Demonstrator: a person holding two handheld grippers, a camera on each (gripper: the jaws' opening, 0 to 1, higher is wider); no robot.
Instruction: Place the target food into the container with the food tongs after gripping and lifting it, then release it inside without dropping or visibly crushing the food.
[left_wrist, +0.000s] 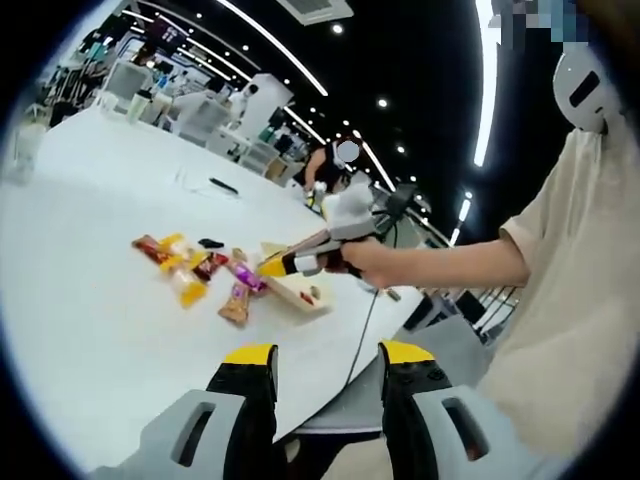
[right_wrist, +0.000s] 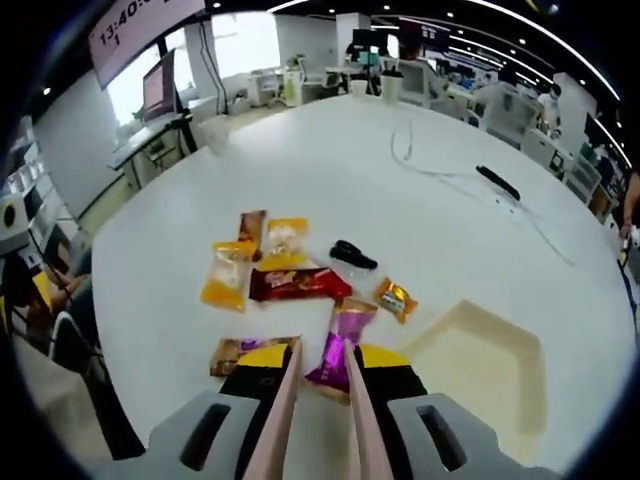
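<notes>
The left gripper (left_wrist: 325, 360) hangs with its jaws apart over the white bench's (left_wrist: 90, 300) edge. Beyond it, the right gripper (left_wrist: 275, 266) points tongs at snack packets (left_wrist: 195, 272) beside a tray (left_wrist: 300, 292).

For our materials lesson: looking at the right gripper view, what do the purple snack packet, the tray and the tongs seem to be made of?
Purple snack packet: probably glossy plastic film or foil, as it shines and has crimped ends. Tray: looks like matte cream plastic, though pale wood is possible; smooth, with raised sloped walls. Tongs: two slim, smooth, pinkish-beige arms, likely plastic or silicone, held in the right hand-held gripper.
</notes>
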